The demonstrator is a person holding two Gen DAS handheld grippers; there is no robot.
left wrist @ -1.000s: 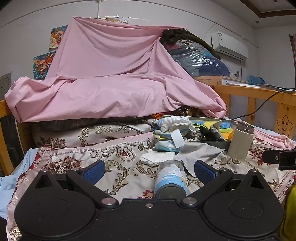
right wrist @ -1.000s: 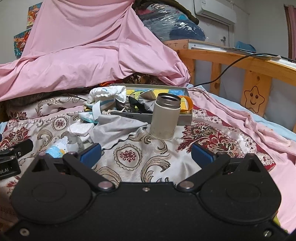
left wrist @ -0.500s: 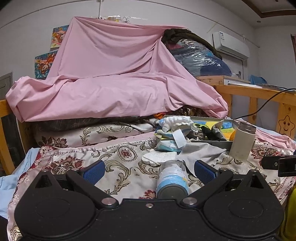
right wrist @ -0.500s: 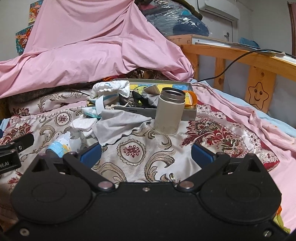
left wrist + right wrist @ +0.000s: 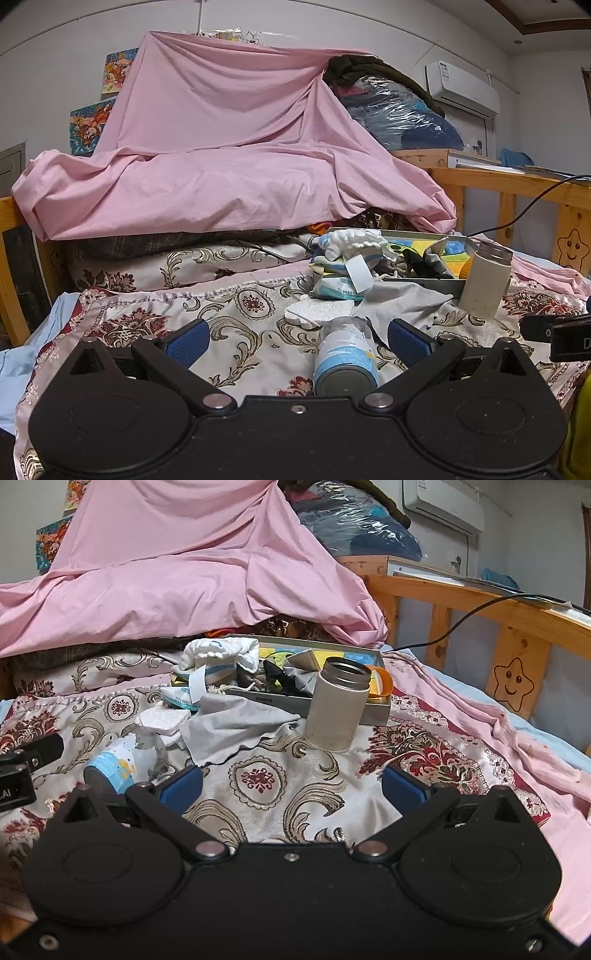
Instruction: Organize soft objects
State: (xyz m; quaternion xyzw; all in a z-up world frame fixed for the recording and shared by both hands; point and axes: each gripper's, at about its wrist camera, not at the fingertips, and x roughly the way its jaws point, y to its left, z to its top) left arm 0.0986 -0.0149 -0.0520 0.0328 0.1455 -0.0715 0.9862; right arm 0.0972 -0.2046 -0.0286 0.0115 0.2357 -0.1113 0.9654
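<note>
A grey cloth (image 5: 236,725) (image 5: 402,302) lies crumpled on the patterned bedspread in front of a shallow grey box (image 5: 369,712) (image 5: 424,284). A white plush toy (image 5: 221,653) (image 5: 354,243) rests on the box's left end, over packets. A white pad (image 5: 162,720) (image 5: 317,312) lies beside the cloth. A bottle with a blue label (image 5: 345,360) (image 5: 118,764) lies on its side between my left gripper's fingers, untouched. My left gripper (image 5: 297,338) is open. My right gripper (image 5: 291,786) is open over bare bedspread, short of a beige flask (image 5: 340,705) (image 5: 485,282).
A big pink sheet (image 5: 229,158) drapes a pile at the back. A wooden bed rail (image 5: 480,602) with a star face and a black cable runs along the right. A pink cloth (image 5: 480,716) lies along the right side of the bed.
Both grippers have drifted slightly; the right view has pulled back a little and lowered, so the flask sits farther off. Nothing was grasped or moved.
</note>
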